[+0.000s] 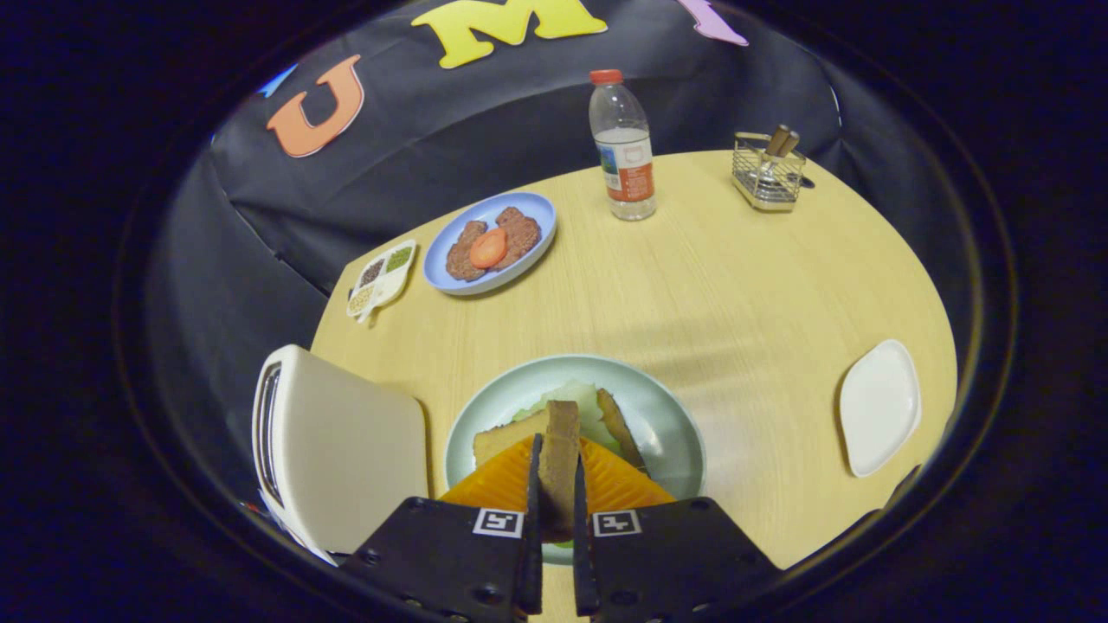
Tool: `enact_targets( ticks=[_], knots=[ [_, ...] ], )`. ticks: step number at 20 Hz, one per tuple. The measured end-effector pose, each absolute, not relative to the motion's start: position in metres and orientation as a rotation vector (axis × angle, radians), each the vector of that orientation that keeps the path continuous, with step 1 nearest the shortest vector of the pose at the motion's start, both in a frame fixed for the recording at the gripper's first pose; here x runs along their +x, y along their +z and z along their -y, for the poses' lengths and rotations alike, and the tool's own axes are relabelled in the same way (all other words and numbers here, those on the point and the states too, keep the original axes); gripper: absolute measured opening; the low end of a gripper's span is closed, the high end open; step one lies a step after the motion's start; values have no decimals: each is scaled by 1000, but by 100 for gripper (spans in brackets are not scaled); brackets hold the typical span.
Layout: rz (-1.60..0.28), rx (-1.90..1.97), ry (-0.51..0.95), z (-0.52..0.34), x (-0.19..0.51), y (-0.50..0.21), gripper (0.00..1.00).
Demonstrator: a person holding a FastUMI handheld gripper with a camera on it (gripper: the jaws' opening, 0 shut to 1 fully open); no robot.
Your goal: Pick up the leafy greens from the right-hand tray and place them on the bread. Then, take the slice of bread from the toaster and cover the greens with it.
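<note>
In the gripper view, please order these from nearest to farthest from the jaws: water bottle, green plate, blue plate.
The gripper grips a bread slice.
1. Green plate, just below.
2. Blue plate, beyond, left.
3. Water bottle, farthest back.

Gripper (554,484) with two dark angular housing blocks side by side, a square black-and-white marker on each, small round screws along the near edges, thin flat fingers (534,484)
</note>
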State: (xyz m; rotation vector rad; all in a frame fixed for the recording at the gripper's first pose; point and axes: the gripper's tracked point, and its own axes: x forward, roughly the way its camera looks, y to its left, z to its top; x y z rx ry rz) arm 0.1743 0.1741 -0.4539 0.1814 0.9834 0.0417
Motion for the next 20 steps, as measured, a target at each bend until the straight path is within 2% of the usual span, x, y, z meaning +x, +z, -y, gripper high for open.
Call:
enact_targets(
  ticks=[1,3,5,8,15,20],
  knots=[
    [-992,175,42,-171,175,-459,22],
    [-1005,180,43,-168,176,-462,24],
    [-1009,175,39,-164,179,-466,37],
    [-998,148,53,-162,186,-467,38],
    [-957,84,51,-151,183,-461,69],
    [-899,39,74,-140,165,-423,93]
  ],
)
